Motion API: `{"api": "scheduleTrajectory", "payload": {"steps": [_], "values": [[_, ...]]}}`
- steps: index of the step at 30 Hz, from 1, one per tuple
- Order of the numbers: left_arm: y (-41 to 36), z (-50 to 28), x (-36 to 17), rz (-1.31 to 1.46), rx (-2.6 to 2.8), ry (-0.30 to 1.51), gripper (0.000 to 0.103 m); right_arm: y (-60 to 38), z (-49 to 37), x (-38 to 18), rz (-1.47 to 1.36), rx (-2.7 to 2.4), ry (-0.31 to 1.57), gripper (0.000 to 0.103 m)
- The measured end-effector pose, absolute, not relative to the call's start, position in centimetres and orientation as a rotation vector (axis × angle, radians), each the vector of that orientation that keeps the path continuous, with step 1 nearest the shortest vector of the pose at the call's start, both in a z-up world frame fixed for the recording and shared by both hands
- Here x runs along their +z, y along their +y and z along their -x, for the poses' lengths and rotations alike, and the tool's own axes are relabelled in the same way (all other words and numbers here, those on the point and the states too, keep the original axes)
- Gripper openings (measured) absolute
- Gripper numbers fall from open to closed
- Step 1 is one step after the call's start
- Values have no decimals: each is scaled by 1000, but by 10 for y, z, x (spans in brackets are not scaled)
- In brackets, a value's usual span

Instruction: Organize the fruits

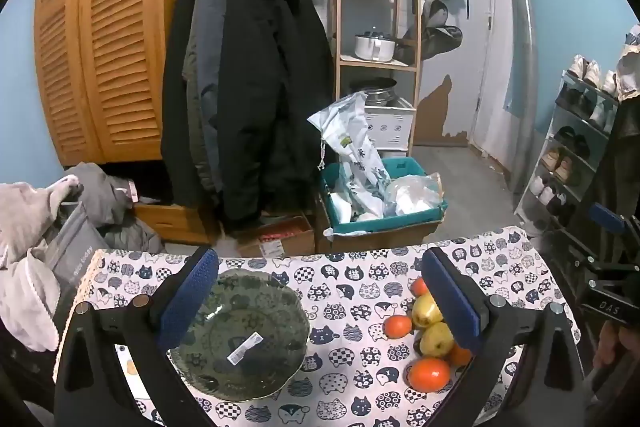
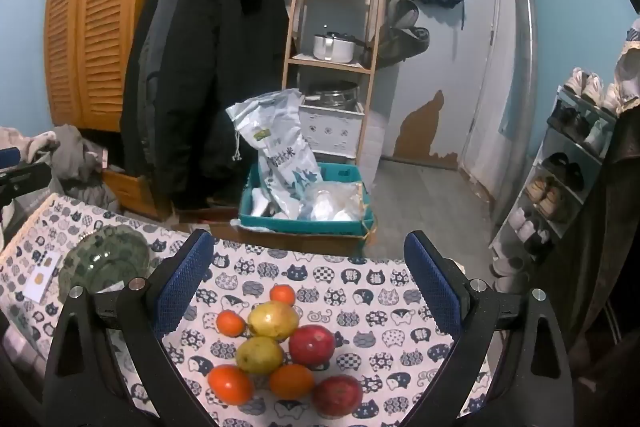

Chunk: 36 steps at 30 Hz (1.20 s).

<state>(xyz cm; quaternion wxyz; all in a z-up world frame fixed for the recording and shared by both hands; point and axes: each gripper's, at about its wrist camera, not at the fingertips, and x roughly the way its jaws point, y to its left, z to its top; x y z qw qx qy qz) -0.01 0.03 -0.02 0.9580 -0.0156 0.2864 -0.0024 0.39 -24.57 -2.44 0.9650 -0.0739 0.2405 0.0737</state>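
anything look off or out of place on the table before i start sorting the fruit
Nothing is spilled or damaged. One oddity: the green glass bowl has a white label lying inside it. The oranges, pears and apples sit loose on the cat-print tablecloth.

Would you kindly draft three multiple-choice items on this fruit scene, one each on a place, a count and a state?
1. Where does the green glass bowl stand relative to the fruit pile?
A. To its left
B. To its right
C. Under it

2. How many red apples lie in the pile?
A. None
B. Two
C. Four

3. What is in the bowl?
A. Oranges
B. Pears
C. No fruit, only a sticker

Answers:
1. A, since the right wrist view shows the bowl left of the fruit on the cat-print tablecloth.
2. B, one red apple and another nearer the camera.
3. C, the left wrist view shows only a white sticker there.
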Motion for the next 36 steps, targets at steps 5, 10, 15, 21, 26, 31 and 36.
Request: {"api": "scheduleTrajectory", "payload": {"steps": [5, 10, 15, 21, 26, 31, 36], "values": [[7, 1, 0, 38, 0, 582, 102, -244, -4, -24, 154, 151, 493, 95], [6, 1, -2, 35, 6, 583, 102, -243, -4, -24, 157, 146, 489, 95], [6, 1, -2, 31, 10, 584, 102, -243, -5, -24, 159, 147, 490, 95], [5, 0, -4, 22, 21, 586, 102, -243, -5, -24, 161, 147, 489, 95], [6, 0, -4, 23, 29, 587, 102, -242, -5, -24, 161, 147, 489, 95], [8, 0, -4, 25, 28, 587, 102, -241, -6, -24, 163, 147, 489, 95], [10, -1, -4, 25, 24, 586, 102, -240, -6, -24, 164, 145, 489, 95]]}}
